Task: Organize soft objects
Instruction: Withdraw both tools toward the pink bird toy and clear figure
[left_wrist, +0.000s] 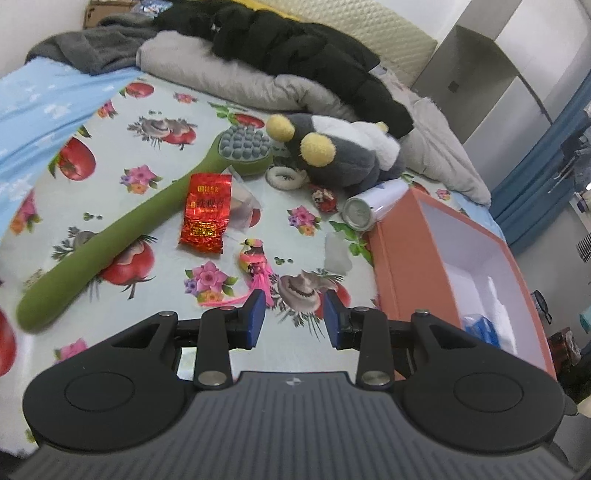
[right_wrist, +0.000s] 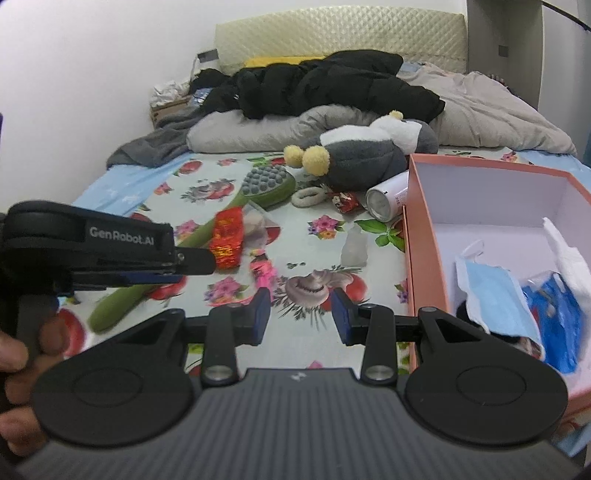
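Observation:
A grey and white plush toy (left_wrist: 343, 147) with yellow ears lies on the flowered bed sheet (left_wrist: 155, 110) at the back; it also shows in the right wrist view (right_wrist: 365, 155). An orange box (left_wrist: 406, 258) stands at the right; in the right wrist view the box (right_wrist: 424, 206) holds a blue face mask (right_wrist: 495, 295) and blue and white packets. My left gripper (left_wrist: 294, 319) is open and empty above the sheet, near a pink tassel charm (left_wrist: 255, 266). My right gripper (right_wrist: 301, 315) is open and empty left of the box. The left gripper shows in the right wrist view (right_wrist: 192, 262).
On the sheet lie a green massage stick (left_wrist: 122, 229), a red tea packet (left_wrist: 207, 214), a white ring (left_wrist: 286, 177), a small red packet (left_wrist: 325, 197), a white can (left_wrist: 369, 206) and a clear wrapper (left_wrist: 338, 254). Black jacket (left_wrist: 295, 48) and grey bedding (left_wrist: 221, 70) are piled behind.

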